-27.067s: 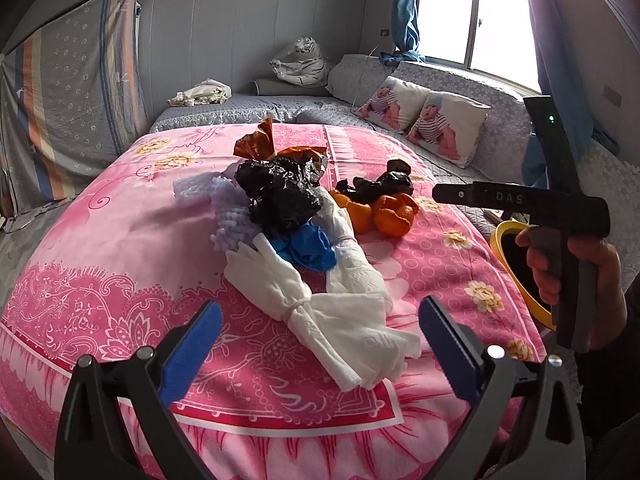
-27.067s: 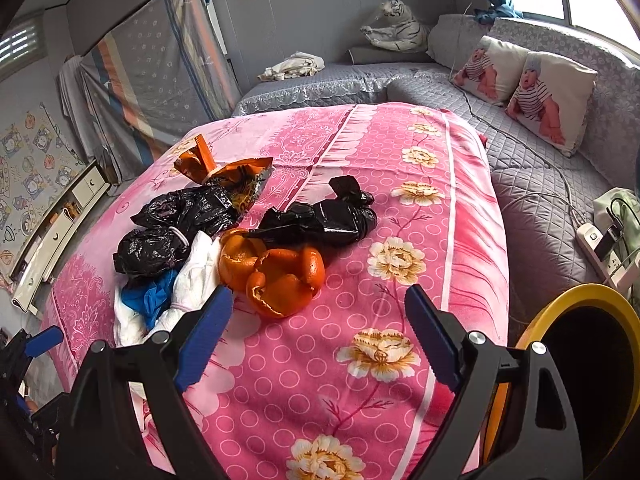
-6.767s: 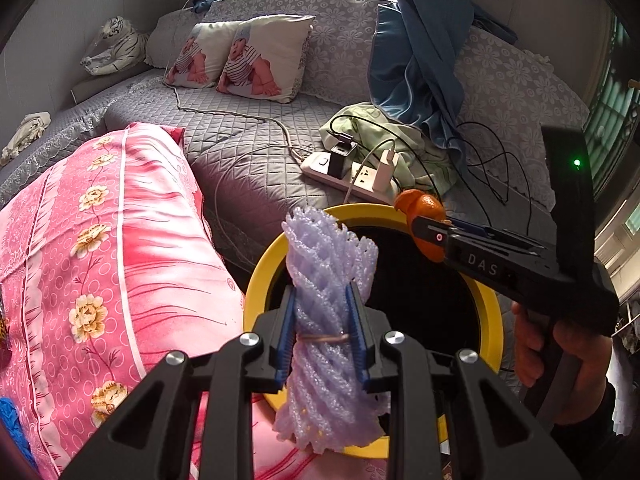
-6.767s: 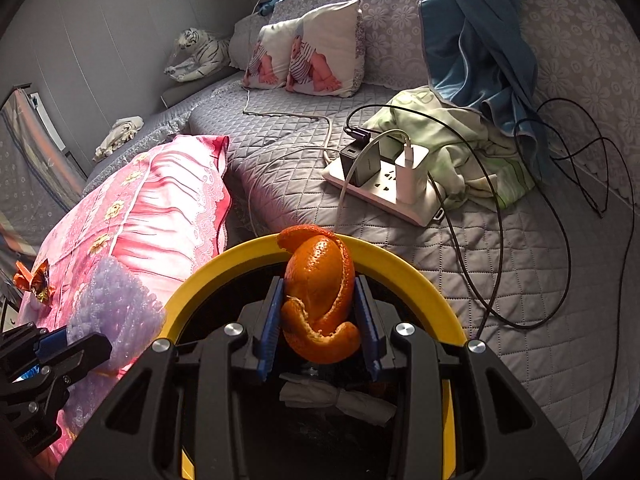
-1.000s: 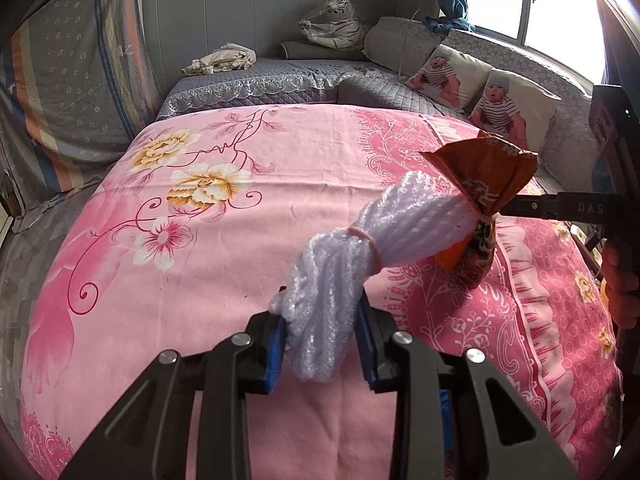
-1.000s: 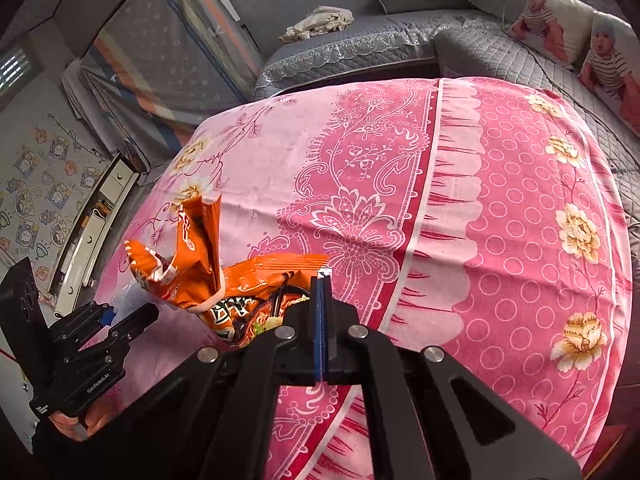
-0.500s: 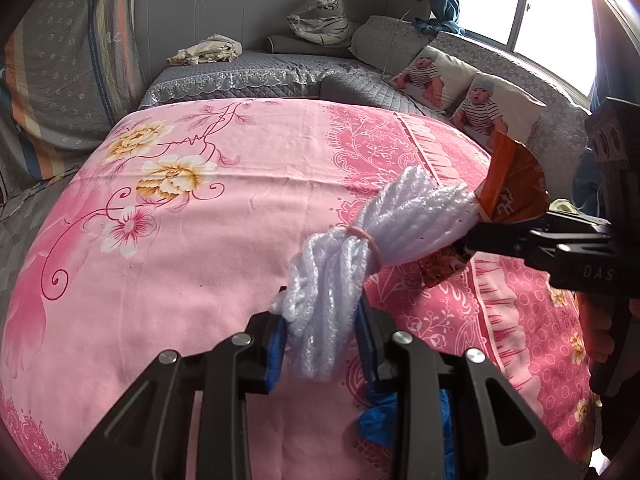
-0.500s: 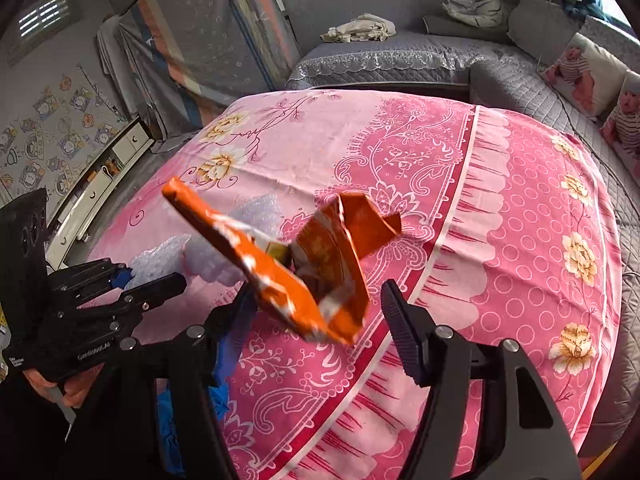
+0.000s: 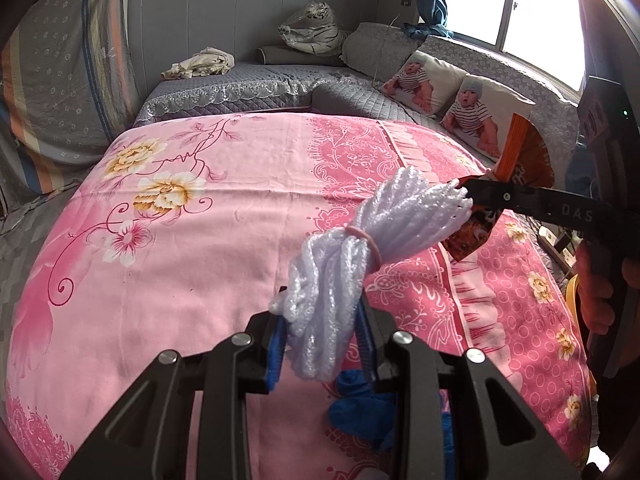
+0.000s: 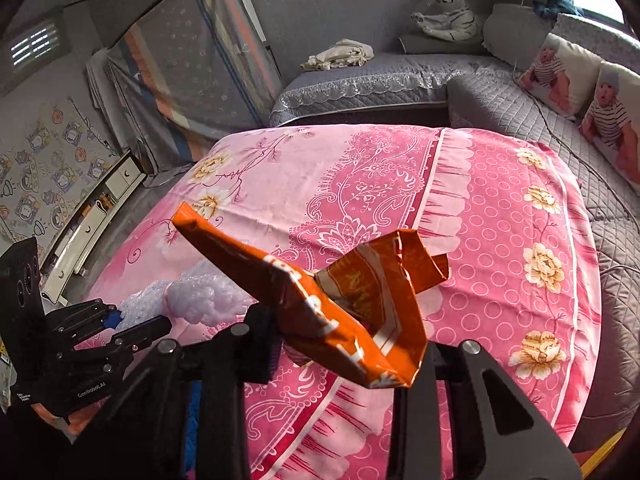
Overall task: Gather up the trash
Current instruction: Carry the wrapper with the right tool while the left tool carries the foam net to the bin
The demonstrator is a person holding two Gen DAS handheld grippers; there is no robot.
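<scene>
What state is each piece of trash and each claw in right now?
Left claw: shut on foam net.
Foam net: bundled with a rubber band, lifted off the blanket.
Right claw: shut on wrapper.
Wrapper: crumpled, torn open, held in the air.
Blue glove: lying crumpled on the blanket, partly hidden under the left claw.
Blanket: spread flat.

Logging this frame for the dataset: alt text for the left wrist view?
The left hand-held gripper is shut on a banded bundle of white foam netting above a pink floral bedspread. To its right, the right hand-held gripper holds an orange snack wrapper.
</scene>
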